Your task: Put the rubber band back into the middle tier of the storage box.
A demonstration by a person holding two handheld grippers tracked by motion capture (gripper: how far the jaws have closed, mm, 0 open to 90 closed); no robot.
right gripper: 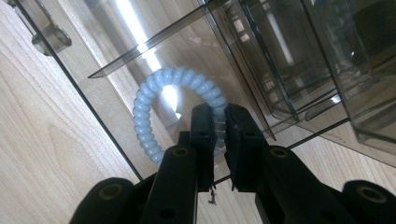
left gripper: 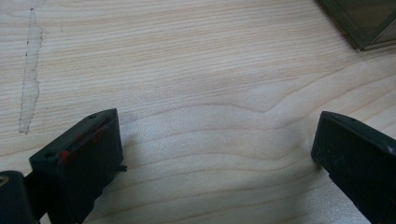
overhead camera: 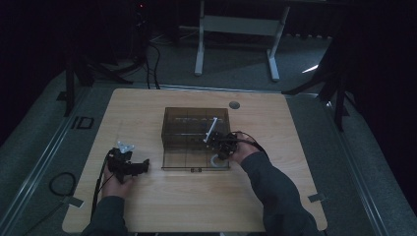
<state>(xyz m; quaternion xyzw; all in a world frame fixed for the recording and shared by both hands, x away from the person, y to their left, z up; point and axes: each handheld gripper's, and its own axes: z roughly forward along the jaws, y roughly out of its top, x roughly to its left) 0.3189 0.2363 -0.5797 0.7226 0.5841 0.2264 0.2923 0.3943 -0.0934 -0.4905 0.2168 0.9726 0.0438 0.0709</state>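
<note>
Right gripper view: right tongs (right gripper: 219, 128) pinch the pale spiral ring (right gripper: 149, 116), seemingly inside the clear box (right gripper: 289, 70); left tongs (left gripper: 215, 154) gape empty.

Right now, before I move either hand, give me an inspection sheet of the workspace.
Surface: wooden table, bare around the box.
Job's things: smoky clear box, front flap down; pale blue coil ring over the flap.
Clutter: nothing seen.
Grippers: right gripper shut on the coil ring; left gripper open over bare wood.
Cables: black cable trails from the left gripper.
Surroundings: dark room, white table frame behind.
</note>
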